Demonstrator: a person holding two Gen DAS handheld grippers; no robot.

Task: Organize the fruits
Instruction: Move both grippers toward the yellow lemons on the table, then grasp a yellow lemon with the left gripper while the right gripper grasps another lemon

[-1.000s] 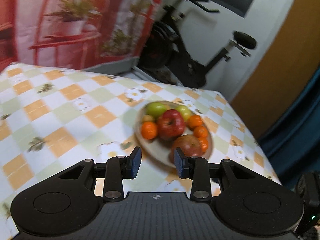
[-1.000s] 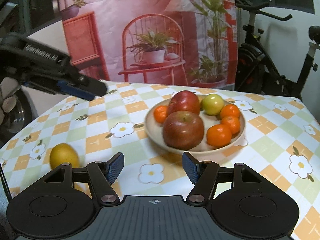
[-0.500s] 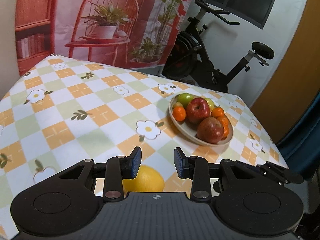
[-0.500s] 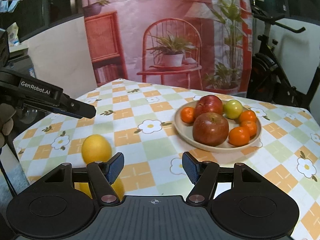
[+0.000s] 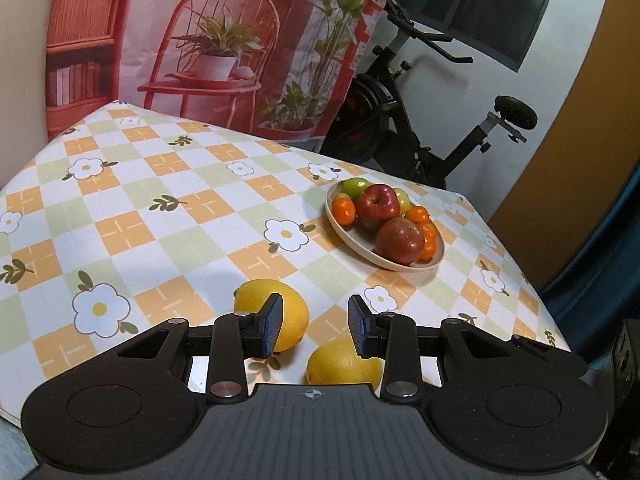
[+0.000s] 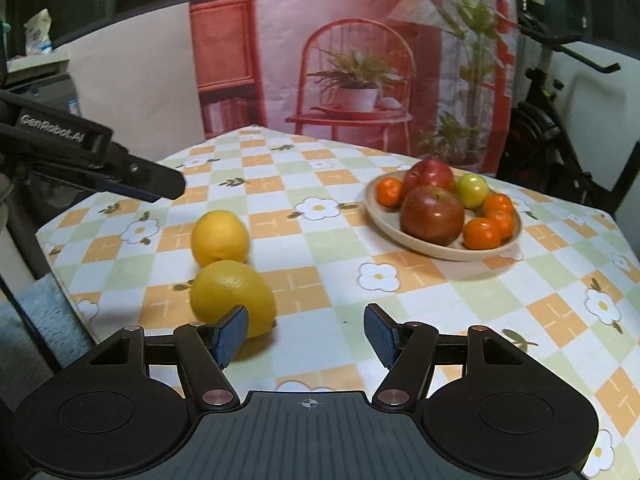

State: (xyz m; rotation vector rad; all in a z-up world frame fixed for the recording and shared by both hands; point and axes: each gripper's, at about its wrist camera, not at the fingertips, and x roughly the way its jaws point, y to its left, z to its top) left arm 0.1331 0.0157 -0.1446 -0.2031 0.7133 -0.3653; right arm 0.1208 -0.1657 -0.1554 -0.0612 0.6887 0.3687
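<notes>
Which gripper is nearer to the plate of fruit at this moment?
Neither clearly. The left gripper hangs over the two lemons, the plate ahead to its right. The right gripper is beside the lemons, also short of it. Both are open.

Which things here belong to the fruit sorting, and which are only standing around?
For the job: two lemons, plate of apples and tangerines, both open grippers.

Only around: exercise bike, printed backdrop, tablecloth.
</notes>
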